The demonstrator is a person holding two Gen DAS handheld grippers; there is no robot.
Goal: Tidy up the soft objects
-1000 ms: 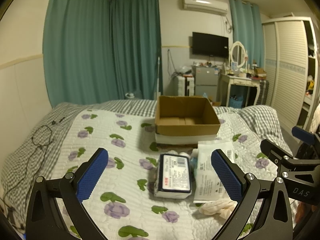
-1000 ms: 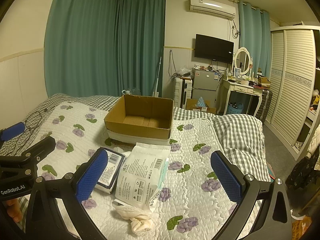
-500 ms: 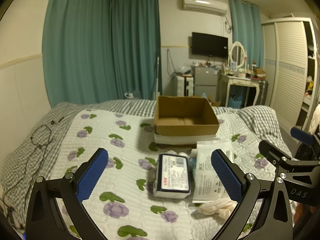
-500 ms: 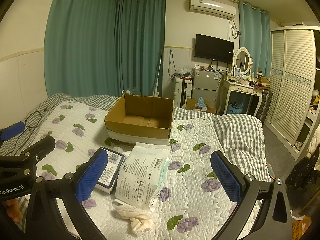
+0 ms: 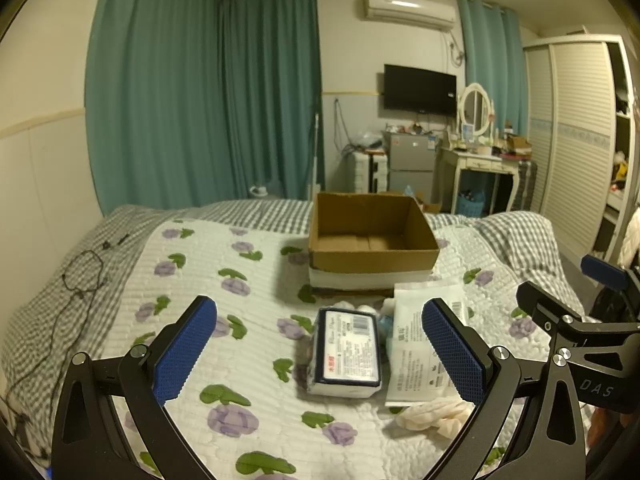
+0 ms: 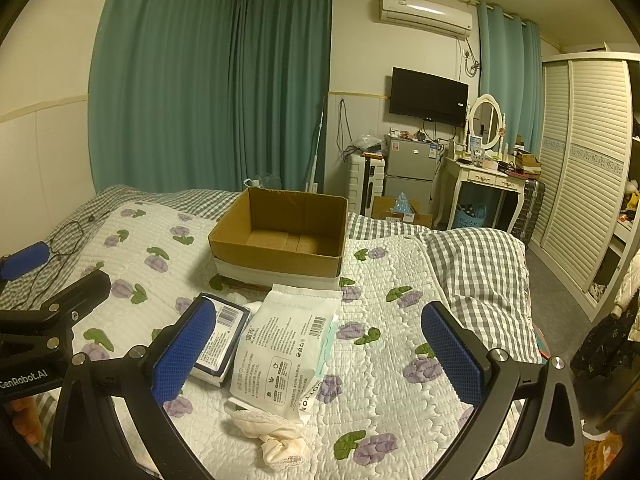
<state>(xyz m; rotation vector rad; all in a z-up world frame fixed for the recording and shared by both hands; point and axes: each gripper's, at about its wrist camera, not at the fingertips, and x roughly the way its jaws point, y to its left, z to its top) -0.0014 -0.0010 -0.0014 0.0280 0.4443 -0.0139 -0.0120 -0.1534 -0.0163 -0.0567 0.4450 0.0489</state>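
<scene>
An open, empty cardboard box stands on the flowered quilt. In front of it lie a dark-framed tissue pack, a white cotton-pad bag and a crumpled cream cloth. My left gripper is open and empty, above the quilt just short of the tissue pack. My right gripper is open and empty, above the white bag and the cloth. Each gripper shows at the edge of the other's view.
A black cable lies on the checked bedding at the left. A checked blanket covers the bed's right side. Beyond the bed stand a small fridge, a white dressing table and a louvred wardrobe.
</scene>
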